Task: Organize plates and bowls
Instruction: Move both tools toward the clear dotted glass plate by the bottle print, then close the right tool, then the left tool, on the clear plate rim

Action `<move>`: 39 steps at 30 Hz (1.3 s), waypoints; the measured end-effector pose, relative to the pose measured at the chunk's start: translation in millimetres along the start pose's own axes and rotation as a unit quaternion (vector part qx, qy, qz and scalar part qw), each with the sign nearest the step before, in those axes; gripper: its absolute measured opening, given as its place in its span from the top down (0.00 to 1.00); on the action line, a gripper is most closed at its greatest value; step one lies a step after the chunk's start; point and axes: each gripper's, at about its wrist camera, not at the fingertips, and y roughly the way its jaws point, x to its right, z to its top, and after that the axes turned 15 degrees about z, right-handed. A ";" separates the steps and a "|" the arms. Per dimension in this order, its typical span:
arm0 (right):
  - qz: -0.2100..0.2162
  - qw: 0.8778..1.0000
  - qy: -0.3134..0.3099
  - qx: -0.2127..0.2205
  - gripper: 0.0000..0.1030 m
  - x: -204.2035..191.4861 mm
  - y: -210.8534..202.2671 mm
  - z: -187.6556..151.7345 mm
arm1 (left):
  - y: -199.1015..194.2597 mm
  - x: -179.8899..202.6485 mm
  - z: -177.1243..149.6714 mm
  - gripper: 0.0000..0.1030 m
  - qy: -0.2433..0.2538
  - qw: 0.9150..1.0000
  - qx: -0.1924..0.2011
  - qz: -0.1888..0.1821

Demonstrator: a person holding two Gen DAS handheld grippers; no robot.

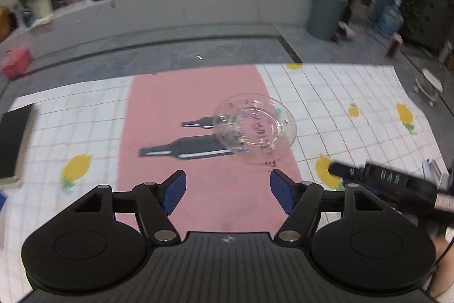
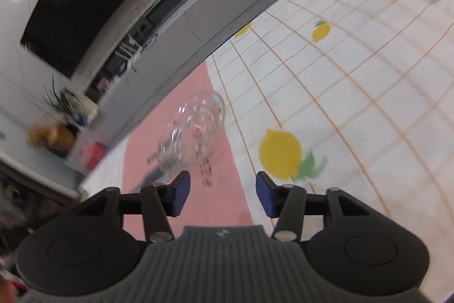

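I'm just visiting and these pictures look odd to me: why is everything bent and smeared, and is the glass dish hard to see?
Left wrist view: fisheye lens bows the tablecloth grid; the clear dish is fairly sharp, with small glints; room edges are soft. Right wrist view: tilted and motion-blurred, so the dish smears into streaks, and ceiling lights glare off the TV.
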 end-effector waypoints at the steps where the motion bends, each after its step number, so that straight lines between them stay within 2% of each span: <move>1: 0.010 1.000 0.013 -0.001 0.47 7.2 7.2 7.2 | 10.4 2.9 4.4 0.23 0.000 1.000 -0.006 -0.002; 6: 0.055 0.996 0.064 0.020 0.47 37.1 30.4 34.4 | 57.8 11.7 24.0 0.23 -0.040 0.999 -0.009 -0.022; 10: 0.068 0.992 0.098 0.028 0.46 57.2 45.6 47.2 | 95.1 8.4 35.7 0.25 -0.104 0.993 -0.043 -0.020; 12: 0.079 0.990 0.112 0.028 0.45 65.7 52.5 49.8 | 106.5 7.1 39.4 0.25 -0.127 0.991 -0.043 -0.016; 13: 0.084 0.990 0.113 0.028 0.49 68.8 56.0 51.2 | 110.7 6.3 41.2 0.25 -0.137 0.990 -0.043 -0.013; 15: 0.096 0.988 0.115 0.036 0.49 69.6 59.6 54.6 | 117.6 5.2 42.8 0.25 -0.156 0.987 -0.044 -0.008; 18: 0.102 0.987 0.124 0.028 0.49 68.2 68.3 58.9 | 123.7 8.7 43.4 0.25 -0.157 0.987 -0.042 -0.011; 21: 0.101 0.989 0.106 0.009 0.49 61.6 77.9 61.3 | 132.3 13.8 39.9 0.25 -0.156 0.986 -0.056 0.000; 25: 0.093 0.994 0.064 0.000 0.49 51.3 88.4 58.8 | 141.4 14.5 29.8 0.25 -0.162 0.985 -0.066 -0.013; 28: 0.091 0.995 0.027 -0.014 0.40 41.5 97.2 56.6 | 149.6 12.5 23.3 0.25 -0.176 0.981 -0.083 -0.023; 29: 0.092 0.996 0.019 -0.014 0.37 39.2 98.1 54.9 | 150.7 12.5 21.0 0.25 -0.177 0.980 -0.084 -0.023; 33: 0.084 0.996 -0.001 0.005 0.37 35.1 99.5 48.2 | 158.7 11.8 18.9 0.25 -0.170 0.982 -0.083 -0.005; 37: 0.087 0.996 -0.003 0.000 0.37 38.9 100.6 49.2 | 161.0 6.3 18.7 0.25 -0.184 0.980 -0.074 -0.014; 39: 0.091 0.996 -0.010 -0.008 0.37 37.7 103.8 50.6 | 161.6 7.8 19.6 0.25 -0.173 0.983 -0.066 -0.011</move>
